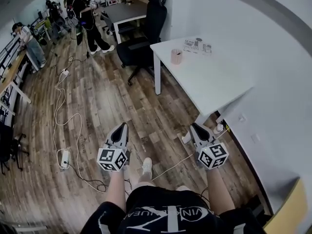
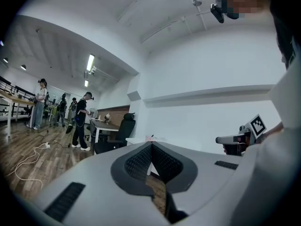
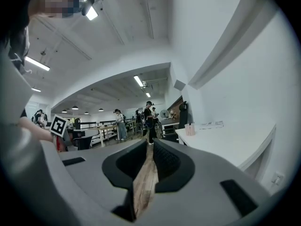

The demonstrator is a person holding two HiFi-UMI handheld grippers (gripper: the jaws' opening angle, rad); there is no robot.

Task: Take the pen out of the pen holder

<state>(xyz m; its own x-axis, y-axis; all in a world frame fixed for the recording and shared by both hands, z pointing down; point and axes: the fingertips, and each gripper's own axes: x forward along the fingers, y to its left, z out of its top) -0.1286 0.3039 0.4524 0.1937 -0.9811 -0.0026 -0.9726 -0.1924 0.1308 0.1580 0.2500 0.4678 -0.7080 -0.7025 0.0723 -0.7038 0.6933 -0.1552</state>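
Nothing of the job is done yet, I'd say: the person stands on the brown wood-plank floor (image 1: pixel 112 101) well short of the goal, both tools pointing level ahead. The left gripper (image 1: pixel 122 126) has its grey jaws pressed together with nothing between them. The right gripper (image 1: pixel 196 127) is closed down to a sliver and is just as empty. By the feet, a white cable (image 1: pixel 73 126) loops across the boards to a white power strip (image 1: pixel 64 158) on the left, something to step around. Ahead and to the right is the white rectangular surface (image 1: pixel 209 79), its near corner jutting toward the walker and its long side running close along the white wall, so the open approach is from the floor side. The small pink cup-shaped pen holder (image 1: pixel 176 56) sits upright near the far left edge of that surface, well apart from both grippers. The pen is too small to make out for certain, so I judge it is in there, untouched. The walk, reach, grasp and lift all remain. Just beyond stands a black office chair (image 1: pixel 146 33), crowding the far corner. Other people work farther off.
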